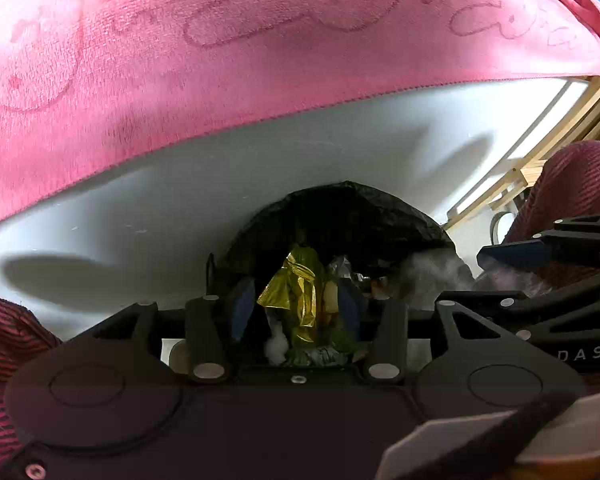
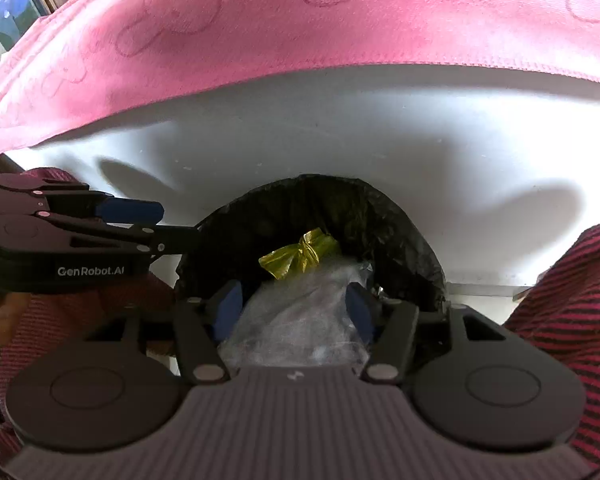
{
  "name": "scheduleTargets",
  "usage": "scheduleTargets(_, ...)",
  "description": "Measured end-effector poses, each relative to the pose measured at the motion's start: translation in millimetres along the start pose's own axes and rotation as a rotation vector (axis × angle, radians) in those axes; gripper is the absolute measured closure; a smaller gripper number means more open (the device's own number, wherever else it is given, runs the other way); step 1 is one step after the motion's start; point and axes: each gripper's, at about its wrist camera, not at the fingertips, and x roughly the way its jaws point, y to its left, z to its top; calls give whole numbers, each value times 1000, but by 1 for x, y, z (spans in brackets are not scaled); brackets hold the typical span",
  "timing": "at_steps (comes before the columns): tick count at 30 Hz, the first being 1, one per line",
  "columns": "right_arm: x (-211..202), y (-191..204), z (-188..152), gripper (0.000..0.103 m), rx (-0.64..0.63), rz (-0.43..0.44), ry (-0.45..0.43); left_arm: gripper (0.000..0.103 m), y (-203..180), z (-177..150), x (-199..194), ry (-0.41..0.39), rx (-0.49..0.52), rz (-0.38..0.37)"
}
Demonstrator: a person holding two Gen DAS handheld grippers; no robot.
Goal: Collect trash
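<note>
Both grippers hang over a black trash bag (image 2: 312,216) that sits low in the middle of each view, at the edge of a white table (image 2: 340,120). A pink towel (image 2: 300,20) fills the top of the frame.

The left gripper (image 1: 298,308) has its jaws apart. A yellow wrapper (image 1: 300,288) shows between them, down in the bag, and the pads do not seem to press it.

The right gripper (image 2: 294,308) also has its jaws apart. A crinkly clear plastic wrap (image 2: 300,320) lies between them, loose.

Both pieces look to be in the bag. But the clear plastic sits high and puffy. It could spring up and slide out over the rim. It could also stick to a blue pad (image 2: 228,312) and get pulled back out when the gripper lifts.
</note>
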Motion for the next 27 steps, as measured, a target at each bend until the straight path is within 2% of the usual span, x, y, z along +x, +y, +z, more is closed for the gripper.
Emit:
scheduleTargets(10, 0, -4, 0, 28, 6, -1, -10, 48, -3, 0, 0, -5, 2, 11)
scheduleTargets(23, -3, -2, -1, 16, -14, -19, -29, 30, -5, 1, 2, 19, -15, 21)
scheduleTargets(27, -2, -2, -1, 14, -20, -25, -33, 29, -4, 2, 4, 26, -27, 19)
